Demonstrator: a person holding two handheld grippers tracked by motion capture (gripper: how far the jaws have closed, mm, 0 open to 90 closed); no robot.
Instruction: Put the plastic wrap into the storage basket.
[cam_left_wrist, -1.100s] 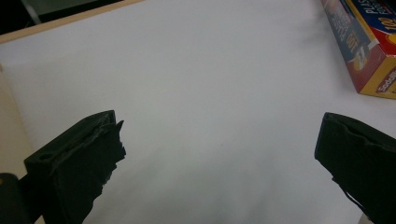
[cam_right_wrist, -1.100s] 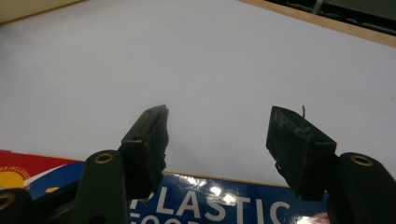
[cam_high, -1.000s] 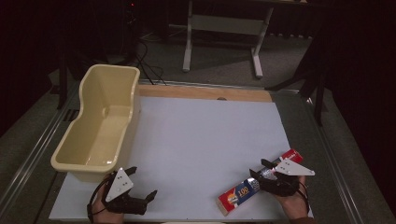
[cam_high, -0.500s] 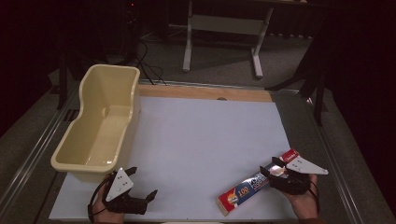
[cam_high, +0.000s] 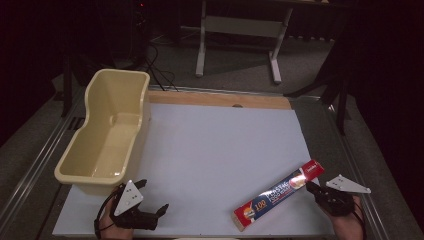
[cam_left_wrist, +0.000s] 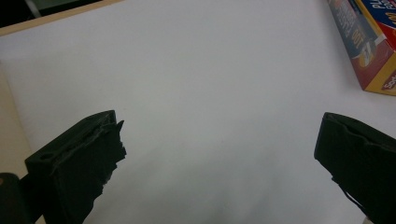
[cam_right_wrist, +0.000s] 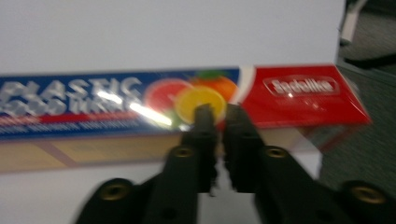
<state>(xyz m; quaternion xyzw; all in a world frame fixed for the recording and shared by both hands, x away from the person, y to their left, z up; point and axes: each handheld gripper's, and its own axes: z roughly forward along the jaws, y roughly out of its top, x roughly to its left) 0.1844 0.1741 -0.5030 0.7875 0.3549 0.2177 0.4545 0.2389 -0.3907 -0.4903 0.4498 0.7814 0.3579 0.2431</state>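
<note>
A long box of plastic wrap (cam_high: 280, 194), blue with a red end, lies diagonally on the white board near its front right corner. My right gripper (cam_high: 311, 186) rests just right of the box's red end. In the right gripper view its jaws (cam_right_wrist: 218, 112) have just been closing and now stand shut together with nothing between them, their tips in front of the box (cam_right_wrist: 140, 102). My left gripper (cam_high: 152, 196) sits at the front left, open, over bare board (cam_left_wrist: 219, 128). The box's end (cam_left_wrist: 369, 42) shows at the upper right of the left gripper view.
A cream plastic tub (cam_high: 120, 73) stands empty along the board's left side, just beyond my left gripper. A wooden strip (cam_high: 220, 99) borders the far edge of the white board (cam_high: 220, 145). Dark floor and a metal stand (cam_high: 202, 45) lie beyond.
My right gripper has slid to the right, off the box to beside its red end, and its jaws have closed. The box and my left gripper have stayed put.
</note>
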